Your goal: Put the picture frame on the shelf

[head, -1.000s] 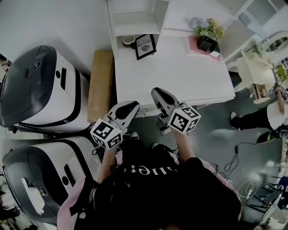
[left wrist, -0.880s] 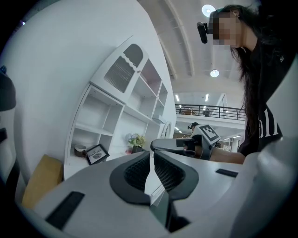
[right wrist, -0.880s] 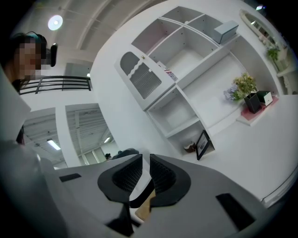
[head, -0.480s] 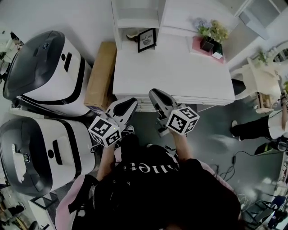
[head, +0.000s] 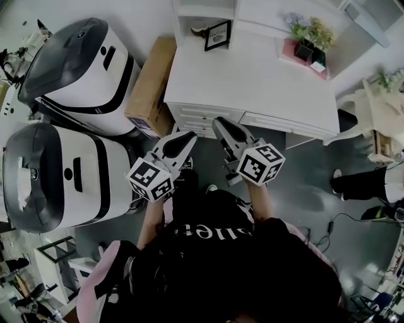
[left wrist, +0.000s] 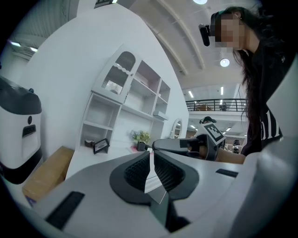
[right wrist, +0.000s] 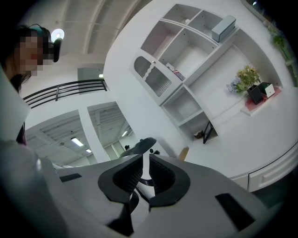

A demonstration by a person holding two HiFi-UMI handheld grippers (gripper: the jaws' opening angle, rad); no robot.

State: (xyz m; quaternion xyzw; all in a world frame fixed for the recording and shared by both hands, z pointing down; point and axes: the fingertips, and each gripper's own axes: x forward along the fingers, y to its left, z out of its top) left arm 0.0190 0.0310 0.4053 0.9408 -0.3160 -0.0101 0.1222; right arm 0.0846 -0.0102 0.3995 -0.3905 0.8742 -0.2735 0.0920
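The black picture frame [head: 217, 35] leans upright at the desk's back left, by the foot of the white shelf unit [head: 203, 10]. The left gripper view shows the frame [left wrist: 101, 145] far off, and in the right gripper view it [right wrist: 207, 132] stands edge-on under the shelves [right wrist: 186, 51]. Both grippers hang in the air in front of the desk [head: 252, 85], well short of the frame. My left gripper [head: 184, 140] has its jaws almost together, nothing between them. On my right gripper [head: 220, 125] the jaws are closing to a thin slit, also empty.
A potted plant [head: 310, 39] on a pink mat sits at the desk's back right. A cardboard box [head: 154, 85] leans at the desk's left side. Two big white-and-black machines [head: 82, 66] [head: 57, 176] fill the left. Someone's legs [head: 363, 183] show at the right.
The view has swung: the desk and frame now lie higher and further right in the picture, and both machines show more fully. Both grippers keep their places before the person, still empty.
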